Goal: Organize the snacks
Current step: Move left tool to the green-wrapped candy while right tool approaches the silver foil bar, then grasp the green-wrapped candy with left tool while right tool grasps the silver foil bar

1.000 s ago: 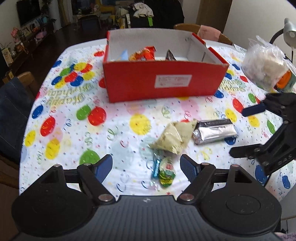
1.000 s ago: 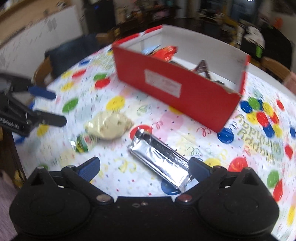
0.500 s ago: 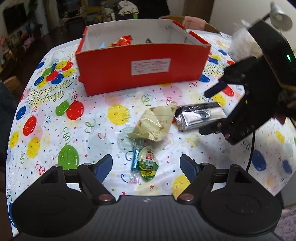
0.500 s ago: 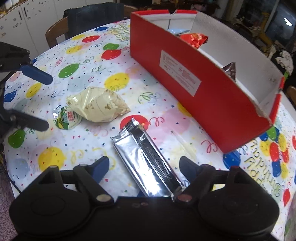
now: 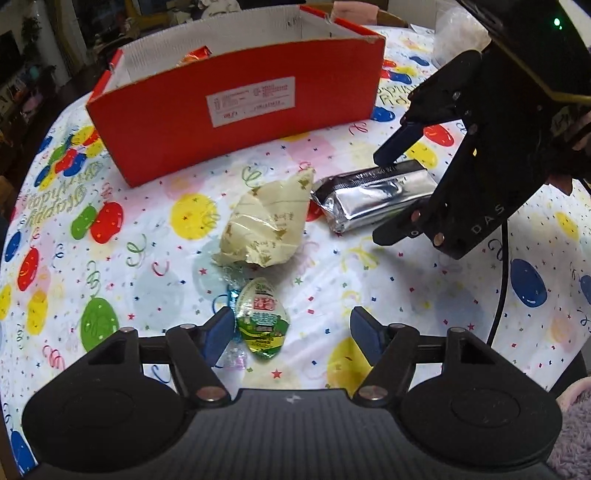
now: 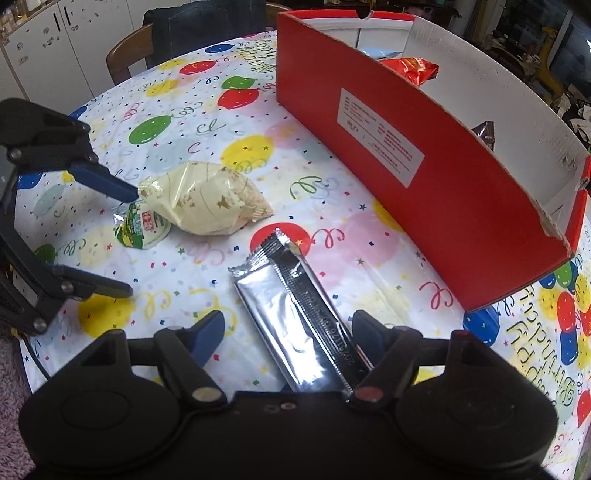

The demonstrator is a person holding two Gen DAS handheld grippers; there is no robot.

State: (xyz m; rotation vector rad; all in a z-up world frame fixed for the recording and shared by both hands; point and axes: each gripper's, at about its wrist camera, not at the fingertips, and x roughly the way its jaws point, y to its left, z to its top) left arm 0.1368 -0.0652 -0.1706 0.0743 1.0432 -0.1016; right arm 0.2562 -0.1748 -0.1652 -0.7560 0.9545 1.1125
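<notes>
A balloon-print cloth (image 6: 207,110) is covering the bench across the middle of both views. At the upper left of the right wrist view, white cabinets (image 6: 44,48) are standing behind a wooden chair (image 6: 125,61) with dark clothing (image 6: 207,26) hanging over it. Dim, cluttered shelves (image 5: 26,85) are showing at the left wrist view's upper left.

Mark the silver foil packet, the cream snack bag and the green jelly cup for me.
silver foil packet (image 6: 295,314): right wrist view, middle of its top face.
cream snack bag (image 5: 264,225): left wrist view, centre of the bag.
green jelly cup (image 5: 261,317): left wrist view, on its printed lid.
</notes>
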